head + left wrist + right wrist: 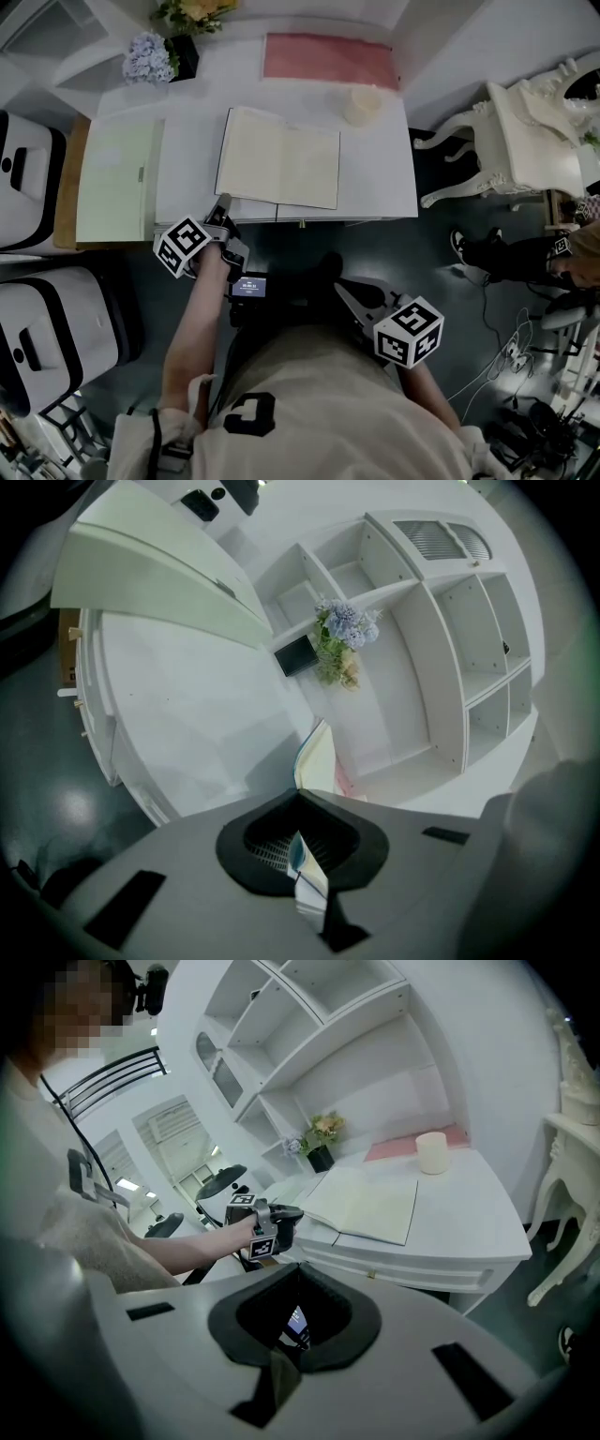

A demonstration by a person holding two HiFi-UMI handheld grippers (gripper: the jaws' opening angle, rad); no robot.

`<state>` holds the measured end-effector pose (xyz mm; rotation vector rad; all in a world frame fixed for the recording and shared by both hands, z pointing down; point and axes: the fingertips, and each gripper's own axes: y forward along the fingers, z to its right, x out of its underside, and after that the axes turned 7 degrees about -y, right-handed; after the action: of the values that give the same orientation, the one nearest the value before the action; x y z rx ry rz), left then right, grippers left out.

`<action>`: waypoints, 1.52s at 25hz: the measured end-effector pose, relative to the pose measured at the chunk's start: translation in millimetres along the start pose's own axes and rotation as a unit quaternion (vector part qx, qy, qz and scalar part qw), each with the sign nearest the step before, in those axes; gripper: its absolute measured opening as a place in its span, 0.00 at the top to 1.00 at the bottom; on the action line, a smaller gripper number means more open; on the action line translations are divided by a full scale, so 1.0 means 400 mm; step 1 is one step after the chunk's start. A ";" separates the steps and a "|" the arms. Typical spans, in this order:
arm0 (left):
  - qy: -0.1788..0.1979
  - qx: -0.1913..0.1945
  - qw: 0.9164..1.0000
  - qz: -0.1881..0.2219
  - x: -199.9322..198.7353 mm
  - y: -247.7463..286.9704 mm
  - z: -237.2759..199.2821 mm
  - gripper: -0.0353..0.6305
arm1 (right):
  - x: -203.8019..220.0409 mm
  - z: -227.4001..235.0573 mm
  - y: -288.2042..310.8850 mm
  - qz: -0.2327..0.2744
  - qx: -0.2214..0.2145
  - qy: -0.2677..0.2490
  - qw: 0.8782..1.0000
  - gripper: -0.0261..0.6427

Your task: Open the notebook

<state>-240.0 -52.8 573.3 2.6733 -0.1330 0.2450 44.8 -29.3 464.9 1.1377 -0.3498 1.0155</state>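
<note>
The notebook (281, 159) lies open on the white tabletop (375, 178), a little above the middle of the head view, with its cream pages facing up. The left hand-held gripper (223, 206) sits at the notebook's lower left corner. In its own view the jaws are pressed together on the thin, blue-edged margin of the notebook, which runs on past the tips.

The right hand-held gripper (345, 291) hangs lower right of centre, off the tabletop and well apart from the notebook. Its jaws are drawn together with nothing between them.

A cream candle (364, 105) stands near the notebook's upper right corner, beside a pink mat (328, 59). A black pot of flowers (161, 56) stands at the upper left, and a pale green pad (114, 178) lies left of the notebook. A white chair (530, 131) stands at the right edge.
</note>
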 end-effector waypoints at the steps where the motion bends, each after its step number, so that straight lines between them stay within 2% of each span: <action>1: 0.000 -0.001 1.000 -0.001 0.000 -0.001 -0.003 0.93 | -0.001 0.000 0.002 -0.001 0.000 -0.001 1.000 0.93; 11: 0.011 -0.013 1.000 -0.008 0.002 0.006 -0.024 0.93 | -0.027 0.002 0.012 -0.012 0.000 -0.019 1.000 0.93; 27: -0.007 -0.044 0.999 -0.021 0.001 0.024 -0.078 0.93 | -0.037 0.005 0.022 -0.025 -0.004 -0.022 0.999 0.93; 38: -0.003 -0.073 0.997 -0.037 0.007 0.029 -0.102 0.93 | -0.046 0.009 0.043 -0.043 -0.020 -0.025 0.999 0.93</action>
<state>-244.9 -45.3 615.0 2.5288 -0.0523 0.1954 21.9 -40.5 463.6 1.1344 -0.3573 0.9027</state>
